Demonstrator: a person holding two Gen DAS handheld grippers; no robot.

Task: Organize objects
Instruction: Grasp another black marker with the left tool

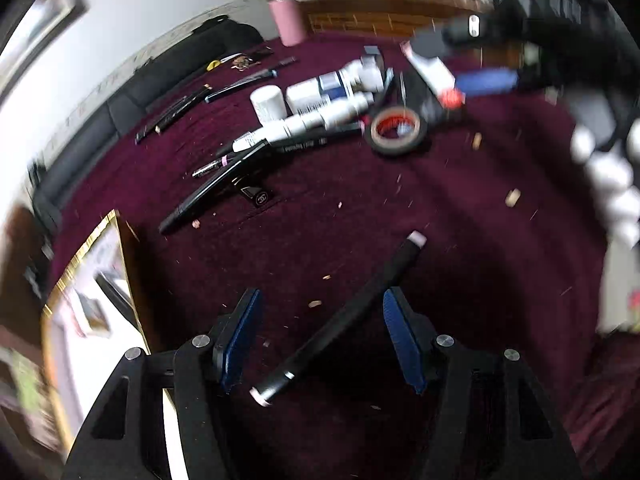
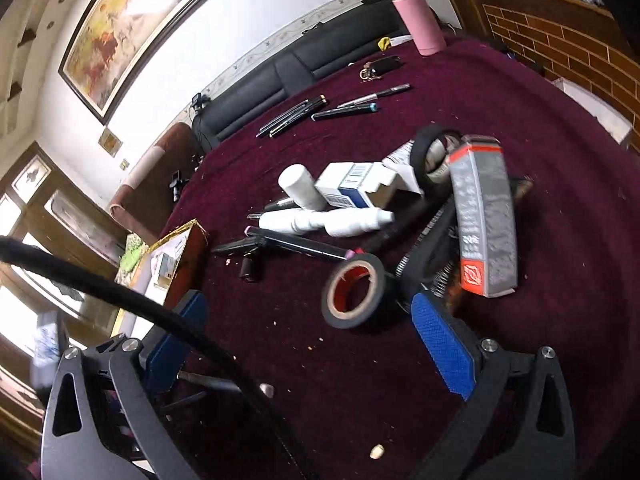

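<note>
A: How much open room is there on the dark maroon cloth-covered table (image 2: 520, 128)?

B: Plenty near the cameras. The clutter sits mid-table: a black roll of tape with a red core (image 2: 354, 290), white plastic bottles (image 2: 324, 220), a white and blue carton (image 2: 352, 188) and a tall grey and orange box (image 2: 484, 216), all touching or overlapping. A row of dark pens (image 2: 296, 114) lies well apart, toward the far edge, near a pink cylindrical flask (image 2: 420, 24).

A: And the edges?

B: On the left edge an open gold-rimmed cardboard box (image 2: 176, 256) stands; small cartons lie inside, too blurred to tell further. Beyond the far edge runs a black sofa (image 2: 304, 60).

A: The grippers?

B: The left gripper (image 1: 320, 336) has its blue pads (image 1: 400, 340) apart, with a slim black pen with pale ends (image 1: 340, 320) lying slantwise between them. I cannot tell whether either pad touches it. The right gripper (image 2: 316, 340) stands spread wide with bare cloth between its fingers; the tape roll sits just beside its right pad. A black cable (image 2: 120, 292) crosses its left finger.
</note>
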